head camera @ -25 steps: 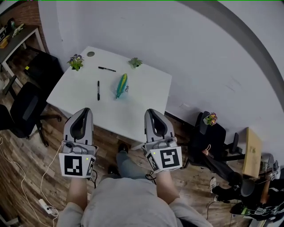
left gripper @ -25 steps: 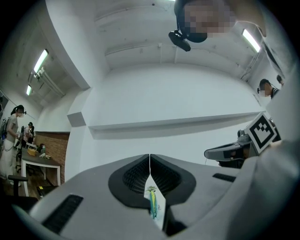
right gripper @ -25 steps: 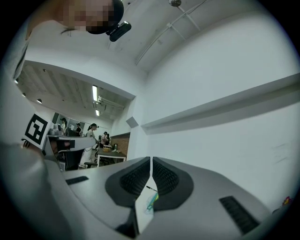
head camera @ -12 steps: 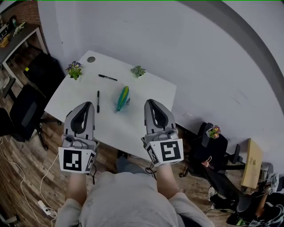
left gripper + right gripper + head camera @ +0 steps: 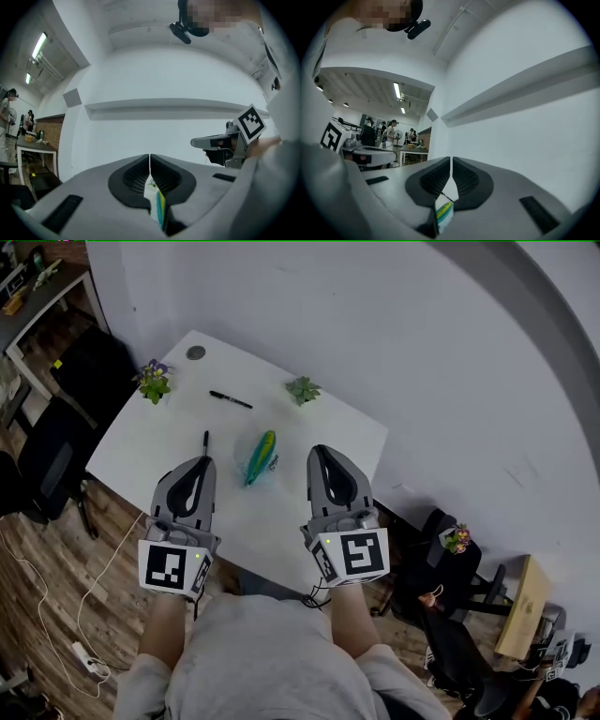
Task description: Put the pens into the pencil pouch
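Left gripper (image 5: 200, 461) and right gripper (image 5: 324, 450) are hovering with jaws closed on nothing, the pencil pouch (image 5: 261, 457) lying between and just beyond their tips, near pen (image 5: 205, 439) beside the left tip, far pen (image 5: 230, 399) well beyond, and the pens, small at this range, are probably handling light, stiff and slick, favouring a mid-barrel pinch.

Head view overhead, 3 views share pouch (image 5: 260, 457)
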